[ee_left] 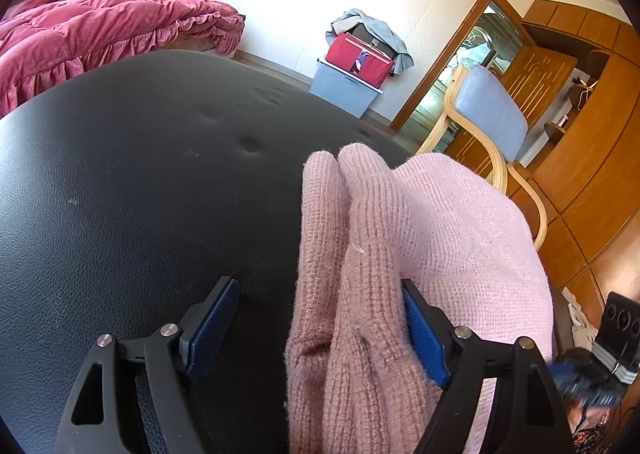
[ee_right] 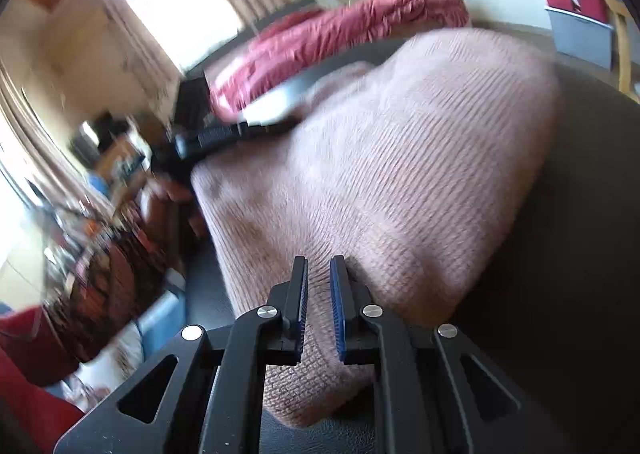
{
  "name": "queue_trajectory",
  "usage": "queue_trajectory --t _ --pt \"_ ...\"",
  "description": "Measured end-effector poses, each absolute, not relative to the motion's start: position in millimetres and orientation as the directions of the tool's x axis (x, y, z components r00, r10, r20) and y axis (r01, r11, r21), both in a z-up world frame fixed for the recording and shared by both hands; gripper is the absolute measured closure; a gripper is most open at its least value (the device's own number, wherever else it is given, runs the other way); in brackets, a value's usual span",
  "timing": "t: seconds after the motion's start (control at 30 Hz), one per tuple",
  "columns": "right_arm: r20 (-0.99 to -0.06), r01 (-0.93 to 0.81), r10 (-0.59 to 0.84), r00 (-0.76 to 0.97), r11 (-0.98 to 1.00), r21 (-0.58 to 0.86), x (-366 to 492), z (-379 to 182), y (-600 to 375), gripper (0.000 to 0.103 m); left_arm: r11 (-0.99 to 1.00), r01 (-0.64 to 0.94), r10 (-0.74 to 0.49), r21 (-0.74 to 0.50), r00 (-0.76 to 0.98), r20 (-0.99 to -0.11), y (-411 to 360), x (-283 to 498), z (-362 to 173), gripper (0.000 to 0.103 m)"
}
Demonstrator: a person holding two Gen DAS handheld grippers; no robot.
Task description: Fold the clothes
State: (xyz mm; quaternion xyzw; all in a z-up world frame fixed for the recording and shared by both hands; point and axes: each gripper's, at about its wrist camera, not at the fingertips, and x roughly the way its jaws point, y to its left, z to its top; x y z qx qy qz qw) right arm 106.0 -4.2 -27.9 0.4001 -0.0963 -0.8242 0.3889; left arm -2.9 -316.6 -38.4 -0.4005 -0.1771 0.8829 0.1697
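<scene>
L wrist view: black leather-look table (ee_left: 120, 194) w/ a few dents fills the left and middle. Pink knit sweater (ee_left: 460, 238) lies on its right part, reaching the table's right edge; two ribbed sleeves (ee_left: 352, 254) lie side by side along the sweater's left side, running toward the camera. Left gripper (ee_left: 316, 318) spread wide: right pad touches the near sleeve's side, left pad well apart over bare table, so nothing pinched. Room behind: bed w/ red ruffled quilt (ee_left: 100, 30) far left, pale wall, grey-blue bin (ee_left: 344, 86) w/ red bag (ee_left: 360, 58) and grey cloth on top, wood-frame chair (ee_left: 492, 122) w/ blue back just past the table's far-right edge, wood cabinets at right. Left half of table bare; free floor between table and bin.

R wrist view (motion-blurred): sweater (ee_right: 400, 174) folded into a thick pad across the middle of the table (ee_right: 580, 214). Right gripper (ee_right: 320, 294) over the sweater's near edge, pads nearly together w/ a slim gap, knit visible through the gap, not pressed by the pads. Left gripper (ee_right: 216, 138) a blurred dark shape at the sweater's far-left edge. Bare table on the right; cluttered room, bright window and the bed beyond on the left.
</scene>
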Motion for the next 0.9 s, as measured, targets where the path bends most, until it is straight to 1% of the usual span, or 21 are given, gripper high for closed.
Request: queue_trajectory --t 0.07,0.1,0.13,0.17,0.2,0.47,0.63,0.7,0.8,0.9 --pt "-0.54 0.521 -0.706 -0.458 -0.706 0.48 107 -19 13 0.086 -0.882 -0.158 0.439 -0.444 -0.621 -0.65 -316 -3 -38 0.021" --pt "-0.519 0.489 -0.697 -0.494 -0.717 0.497 104 -15 24 0.072 -0.883 -0.158 0.437 -0.442 -0.621 -0.651 -316 -3 -38 0.021" --pt "-0.51 0.454 -0.682 -0.524 -0.73 0.511 102 -13 32 0.049 -0.884 -0.158 0.436 -0.44 -0.62 -0.652 -316 -3 -38 0.021" --pt "-0.511 0.41 -0.66 -0.551 -0.747 0.522 100 -13 41 0.038 -0.886 -0.159 0.434 -0.436 -0.62 -0.654 -315 -3 -38 0.021" --pt "-0.518 0.372 -0.64 -0.568 -0.76 0.533 97 -15 48 0.032 -0.887 -0.16 0.431 -0.432 -0.62 -0.656 -314 -3 -38 0.021" --pt "-0.521 0.241 -0.679 -0.516 -0.699 0.673 67 -44 49 0.031 -0.897 -0.168 0.421 -0.409 -0.612 -0.67 -309 -5 -37 0.018" --pt "-0.466 0.204 -0.751 -0.469 -0.605 0.77 44 -55 46 0.032 -0.893 -0.169 0.428 -0.418 -0.608 -0.669 -309 -7 -36 0.018" --pt "-0.457 0.218 -0.757 -0.466 -0.599 0.77 40 -55 45 0.032 -0.886 -0.168 0.439 -0.432 -0.603 -0.666 -311 -8 -36 0.018" --pt "-0.459 0.275 -0.752 -0.474 -0.621 0.734 43 -56 40 0.032 -0.888 -0.176 0.441 -0.424 -0.585 -0.681 -310 -11 -34 0.018" --pt "-0.462 0.297 -0.745 -0.481 -0.634 0.714 47 -56 36 0.031 -0.889 -0.197 0.451 -0.414 -0.534 -0.715 -309 -18 -31 0.018"
